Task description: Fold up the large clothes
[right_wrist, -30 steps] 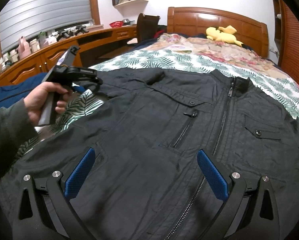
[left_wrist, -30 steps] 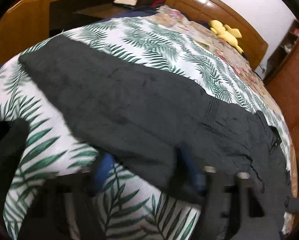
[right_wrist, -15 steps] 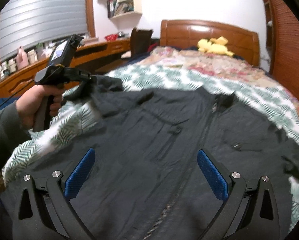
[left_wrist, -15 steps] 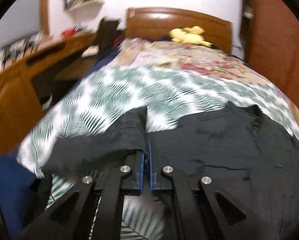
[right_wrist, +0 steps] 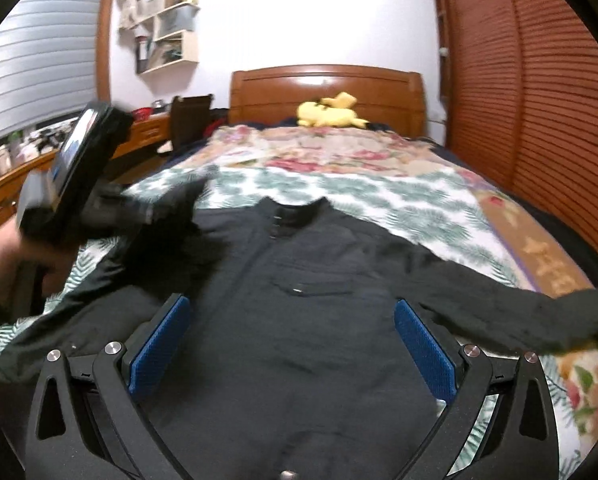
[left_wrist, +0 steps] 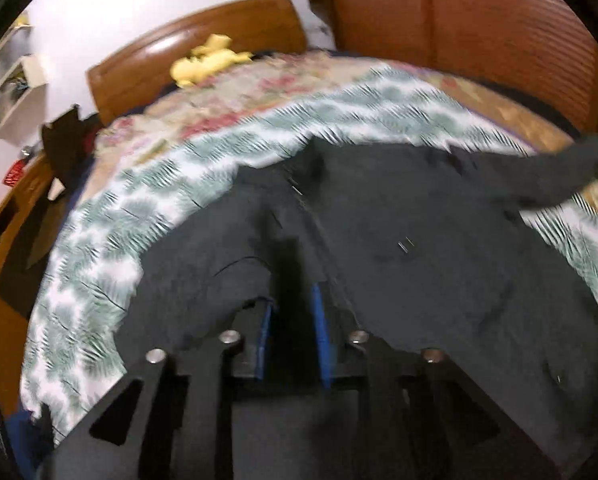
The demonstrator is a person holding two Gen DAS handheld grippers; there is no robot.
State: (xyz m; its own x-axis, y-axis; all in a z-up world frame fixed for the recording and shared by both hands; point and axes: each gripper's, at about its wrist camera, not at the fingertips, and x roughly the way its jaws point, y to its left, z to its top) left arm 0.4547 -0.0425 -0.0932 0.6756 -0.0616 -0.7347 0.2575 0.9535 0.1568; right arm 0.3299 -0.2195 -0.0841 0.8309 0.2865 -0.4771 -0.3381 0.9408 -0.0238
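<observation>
A black zip jacket (right_wrist: 299, 340) lies front up on the bed, collar toward the headboard. Its right sleeve (right_wrist: 519, 312) stretches out to the right. A hand holds my left gripper (right_wrist: 171, 204) above the jacket's left shoulder, with the left sleeve (right_wrist: 139, 248) lifted and draped under it. In the left wrist view my left gripper (left_wrist: 292, 300) hangs over the jacket (left_wrist: 419, 260). Its jaws are opening, and a dark fold of sleeve still shows between the blue pads (left_wrist: 319, 332). My right gripper (right_wrist: 291, 302) is wide open over the jacket's lower front, holding nothing.
The bed has a palm-leaf sheet (right_wrist: 379, 200) and a floral quilt (right_wrist: 339, 148). A yellow plush toy (right_wrist: 331, 114) lies by the wooden headboard (right_wrist: 327, 84). Slatted wardrobe doors (right_wrist: 539, 100) run along the right. A wooden desk (right_wrist: 147, 128) and chair (right_wrist: 189, 120) stand left.
My left gripper shut on the left sleeve, lifted it and swung it right, over the jacket's body; its pads now stand slightly apart. The right gripper drew back and up, still open.
</observation>
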